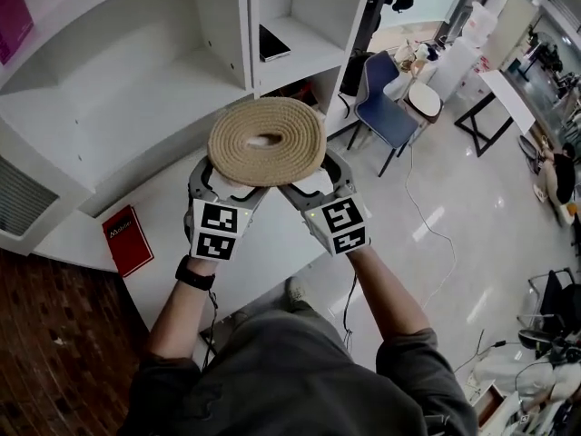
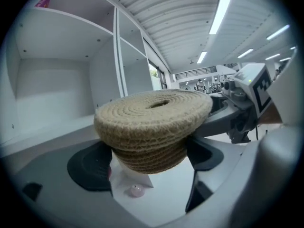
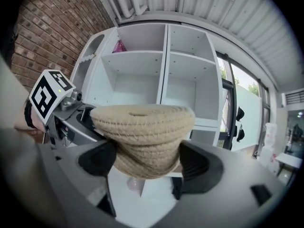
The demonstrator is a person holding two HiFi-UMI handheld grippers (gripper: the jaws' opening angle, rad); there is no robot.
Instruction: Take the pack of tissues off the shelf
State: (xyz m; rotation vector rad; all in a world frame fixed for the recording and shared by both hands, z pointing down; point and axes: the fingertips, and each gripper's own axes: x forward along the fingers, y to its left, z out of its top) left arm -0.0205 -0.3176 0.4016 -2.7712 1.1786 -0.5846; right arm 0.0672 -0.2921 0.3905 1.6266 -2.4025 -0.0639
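Note:
The tissue pack is a round holder of coiled tan rope (image 1: 266,141) with a bit of white tissue showing in its top slot. It hangs in the air in front of the white shelf unit (image 1: 136,80), carried from both sides. My left gripper (image 1: 224,187) is shut on its lower left side and my right gripper (image 1: 316,185) on its lower right. In the left gripper view the holder (image 2: 152,127) fills the space between the black pads (image 2: 90,165). In the right gripper view the holder (image 3: 142,132) is likewise pinched between the pads (image 3: 199,167).
A red book (image 1: 127,239) lies on the shelf unit's low ledge, and a dark flat item (image 1: 272,42) rests in a right-hand compartment. A blue chair (image 1: 386,107) and a small round table (image 1: 424,98) stand to the right on the shiny floor.

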